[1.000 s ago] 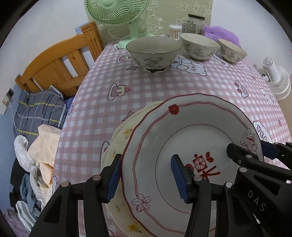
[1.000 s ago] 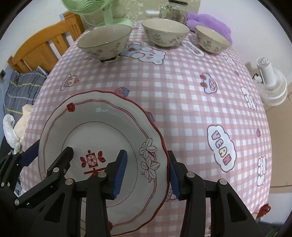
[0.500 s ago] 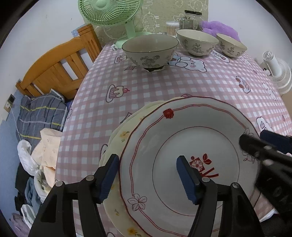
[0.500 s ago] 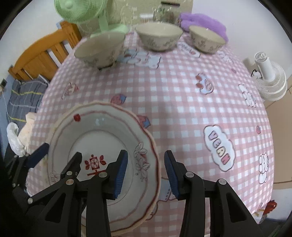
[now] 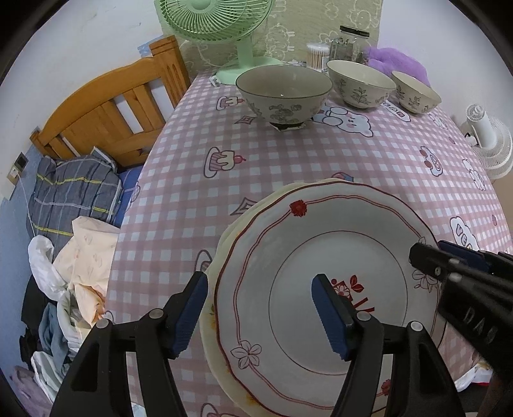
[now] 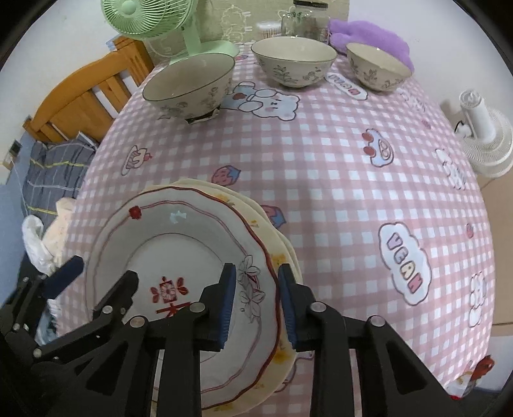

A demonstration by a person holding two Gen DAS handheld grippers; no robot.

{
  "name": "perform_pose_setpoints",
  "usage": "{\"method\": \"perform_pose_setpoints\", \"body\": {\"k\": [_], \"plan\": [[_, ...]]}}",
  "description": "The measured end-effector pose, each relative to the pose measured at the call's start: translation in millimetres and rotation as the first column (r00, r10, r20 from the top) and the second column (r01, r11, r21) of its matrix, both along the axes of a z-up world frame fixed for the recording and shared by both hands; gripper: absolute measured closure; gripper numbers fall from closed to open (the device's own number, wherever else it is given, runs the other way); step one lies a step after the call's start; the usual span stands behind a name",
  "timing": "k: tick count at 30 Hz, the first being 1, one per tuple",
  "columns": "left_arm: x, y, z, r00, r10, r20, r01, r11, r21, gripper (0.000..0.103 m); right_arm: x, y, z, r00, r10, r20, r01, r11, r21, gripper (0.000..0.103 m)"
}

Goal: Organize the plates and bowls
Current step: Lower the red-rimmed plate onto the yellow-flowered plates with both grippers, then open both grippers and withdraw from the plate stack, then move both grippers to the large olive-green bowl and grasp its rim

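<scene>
**Red-trimmed plate down on the stack; left tool letting go, right tool narrowing on the rim**

The red-trimmed plate (image 5: pixel 323 288) lies on top of a cream plate (image 6: pixel 279 253) at the near edge of the desk (image 5: pixel 320 160). A second ago it sat skewed across the cream plate, which showed broadly on the left side; now it sits more squarely, and only a thin cream crescent peeks out around it. More than one cream rim may lie underneath; I cannot count them.

Left tool (image 5: pixel 261 312): its jaws have just been opening and stand wide, straddling the plate's left rim with clear air at both blue pads. Not gripping.

Right tool (image 6: pixel 256 303): its jaws have just been closing. The plate's right rim lies between the pads, the gap now narrow. Whether the pads press on the rim, I cannot tell from either view.

Reading: the plate stacking looks close to finished, with the left side released. The right tool may be nudging the rim for final alignment, or may be about to lift again; this is uncertain.

Plate appearance: white, scalloped edge, red line border, a red flower at the far rim, outlined blossoms at the sides, a red floral motif with a character in the well. Glossy, clean.

Further out: three patterned bowls stand in a row across the far side of the desk, the largest bowl (image 5: pixel 283 93) on the left, the middle bowl (image 5: pixel 360 83) and the small bowl (image 5: pixel 415 93) to its right, all upright and separate, not yet nested. A green fan (image 5: pixel 224 29) stands behind them.
</scene>
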State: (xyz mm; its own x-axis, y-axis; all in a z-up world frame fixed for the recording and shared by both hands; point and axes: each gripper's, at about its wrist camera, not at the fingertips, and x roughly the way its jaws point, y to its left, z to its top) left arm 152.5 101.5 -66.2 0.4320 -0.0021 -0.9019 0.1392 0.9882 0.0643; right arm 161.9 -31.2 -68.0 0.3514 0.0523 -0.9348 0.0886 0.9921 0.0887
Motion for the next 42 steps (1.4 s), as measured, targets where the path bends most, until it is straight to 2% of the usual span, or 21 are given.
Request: {"method": "perform_pose_setpoints", "body": {"k": [2,3,4,10,16,22,30,35,42], "plan": [[-0.2,0.3,5.3,1.000,-0.009,0.010,0.009,1.000,-0.013,0.025,1.2,-3.9,4.3,1.000,-0.021,-0.006,0.021,0.999,0.040,0.058],[0.0,0.6,8.5,1.000,-0.012,0.016,0.013,1.000,-0.020,0.023,1.4,-2.3,7.5,1.000,-0.016,0.002,0.016,0.999,0.040,0.046],[0.4,0.3,12.9,1.000,-0.017,0.021,0.018,0.999,-0.032,0.020,0.4,-0.3,13.3,1.000,-0.008,0.023,0.007,0.999,0.035,0.042],[6.2,-3.0,43.7,0.997,-0.028,0.071,0.034,0.996,-0.088,0.006,-1.8,11.6,49.3,0.993,0.041,0.110,-0.041,0.999,0.001,0.039],[21.5,-4.9,68.4,0.992,0.008,0.124,0.004,0.995,-0.096,0.006,10.9,11.5,76.3,0.984,0.058,0.168,-0.057,0.998,-0.010,0.038],[49.4,-5.9,77.9,0.987,0.048,0.153,-0.029,0.992,-0.120,0.006,38.6,11.0,92.9,0.972,0.096,0.215,-0.094,0.995,-0.020,0.038],[106.6,-7.5,74.6,0.974,0.148,0.169,-0.136,0.988,-0.078,0.009,103.7,7.3,88.5,0.966,0.097,0.240,-0.094,0.995,-0.021,0.038],[139.9,-13.8,68.1,0.965,0.164,0.203,-0.156,0.986,-0.052,0.012,139.9,0.4,81.2,0.964,0.086,0.251,-0.088,0.996,-0.004,0.038],[184.4,-18.4,47.3,0.966,0.187,0.180,-0.181,0.982,-0.047,0.021,186.9,-2.1,63.0,0.965,0.097,0.242,-0.098,0.995,-0.005,0.038]]}}
